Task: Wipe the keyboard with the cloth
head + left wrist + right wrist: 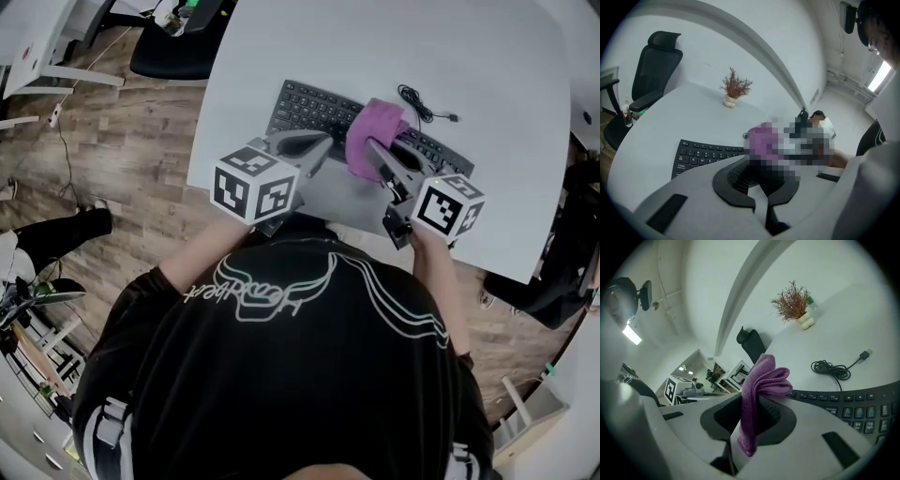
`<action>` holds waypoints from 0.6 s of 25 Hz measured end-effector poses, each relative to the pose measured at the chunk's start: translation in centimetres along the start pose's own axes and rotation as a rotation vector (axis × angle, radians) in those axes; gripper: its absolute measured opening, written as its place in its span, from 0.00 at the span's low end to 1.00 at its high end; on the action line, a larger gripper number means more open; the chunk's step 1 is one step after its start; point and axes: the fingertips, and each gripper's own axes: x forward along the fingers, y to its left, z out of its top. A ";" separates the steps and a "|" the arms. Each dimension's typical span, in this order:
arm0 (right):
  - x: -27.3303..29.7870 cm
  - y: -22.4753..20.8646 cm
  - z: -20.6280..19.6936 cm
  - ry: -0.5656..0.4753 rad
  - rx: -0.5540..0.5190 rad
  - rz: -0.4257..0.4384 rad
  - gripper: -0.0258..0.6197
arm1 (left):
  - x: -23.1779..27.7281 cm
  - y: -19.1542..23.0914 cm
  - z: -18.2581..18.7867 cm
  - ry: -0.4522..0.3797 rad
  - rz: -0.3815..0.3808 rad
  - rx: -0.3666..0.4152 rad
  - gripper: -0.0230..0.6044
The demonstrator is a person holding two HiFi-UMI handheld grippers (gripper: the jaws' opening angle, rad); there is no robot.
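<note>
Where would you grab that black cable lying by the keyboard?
Probably the cable at its coiled bunch, coming straight down with the jaws across the loops. It lies flat on the table, and the single strand toward the plug is thin; the coil gives more to pinch.

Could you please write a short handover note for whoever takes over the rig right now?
Right gripper: shut on the purple cloth, held over the middle of the keyboard.
Left gripper: shut, empty, by the keyboard's near left edge.
The keyboard lies on the white table, with a loose cable beyond it.
Done: the cloth is gripped and at the keys.
Left: wipe across the keys; how much is already wiped cannot be told.
</note>
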 end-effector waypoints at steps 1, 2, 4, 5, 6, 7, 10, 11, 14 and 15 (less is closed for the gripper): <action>0.3 -0.3 -0.3 0.008 0.004 -0.007 0.13 | 0.1 0.1 -0.2 0.006 -0.004 -0.008 0.04; 0.7 -0.6 -0.6 0.015 0.006 -0.016 0.13 | 0.1 0.1 -0.4 0.011 -0.009 -0.017 0.04; 1.4 -1.2 -1.1 0.031 0.002 -0.034 0.13 | 0.0 0.3 -0.8 0.021 -0.020 -0.034 0.04; 1.8 -1.4 -1.3 0.039 -0.003 -0.044 0.13 | 0.0 0.5 -1.0 0.026 -0.023 -0.041 0.04; 2.1 -1.7 -1.5 0.049 -0.008 -0.054 0.13 | 0.0 0.6 -1.2 0.033 -0.024 -0.047 0.04; 2.2 -1.9 -1.7 0.057 -0.012 -0.062 0.13 | 0.1 0.7 -1.4 0.039 -0.026 -0.054 0.04; 2.4 -2.6 -2.1 0.063 0.003 -0.069 0.13 | 0.4 0.9 -1.8 0.046 -0.030 -0.069 0.04; 2.3 -2.7 -2.1 0.060 0.012 -0.070 0.13 | 0.5 1.0 -1.7 0.043 -0.028 -0.073 0.04; 2.4 -3.0 -2.2 0.062 0.022 -0.079 0.13 | 0.7 1.4 -1.4 0.038 -0.028 -0.088 0.04; 2.3 -3.1 -2.3 0.066 0.022 -0.084 0.13 | 0.9 1.4 -1.3 0.040 -0.030 -0.092 0.04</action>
